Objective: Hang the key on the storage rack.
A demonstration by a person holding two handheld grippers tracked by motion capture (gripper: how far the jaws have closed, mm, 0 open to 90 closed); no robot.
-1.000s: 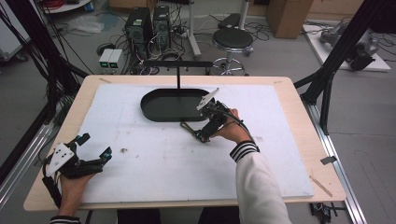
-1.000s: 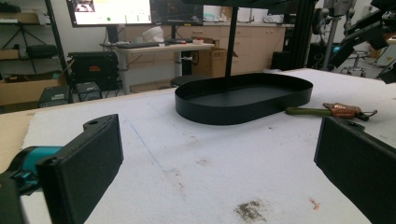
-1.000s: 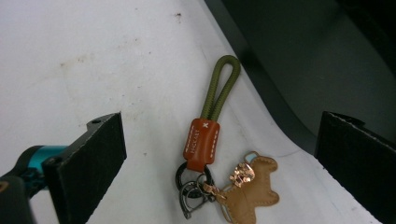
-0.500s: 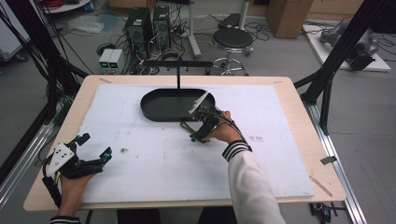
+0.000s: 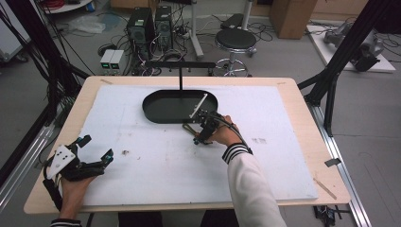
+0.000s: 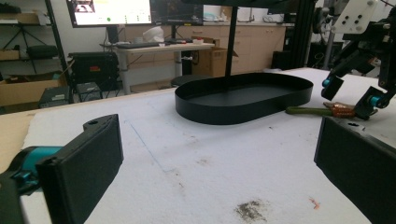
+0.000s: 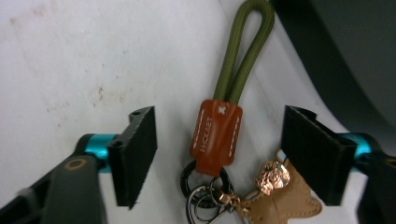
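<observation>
White foam sheeting (image 5: 156, 165), smudged with small dark marks, covers the wooden desk (image 5: 302, 123) that carries everything.

Nearest the person, at the front left corner of the desk, the left claw (image 5: 94, 147) lies low in the person's hand (image 5: 75, 187), its jaws spread wide with nothing between them; the left gripper view shows bare foam in the gap.

Further in, just right of the desk's middle, the right claw (image 5: 198, 134) is held by a hand (image 5: 224, 136) in a white sleeve with a striped cuff, tipped down toward the foam. In the right gripper view its jaws stand wide apart on either side of a keychain (image 7: 217, 135), not touching it. The keychain lies flat on the foam: an orange-brown leather tab with white stitching, an olive-green cord loop (image 7: 245, 51) running away from the claw, and, closer to the claw, dark metal rings and a tan leather charm (image 7: 280, 198) with a gold-coloured bead. The charm lies near the jaw on that view's right; whether they touch I cannot tell.

Just beyond the cord loop sits a black oval tray (image 5: 156, 111), its wall just beside the loop's far end. A thin black post rises from the tray's far side to a horizontal bar (image 5: 179, 64).

Past the desk's far edge stand a round stool (image 5: 235, 40), computer towers (image 5: 149, 21) and tangled cables on the grey floor.
</observation>
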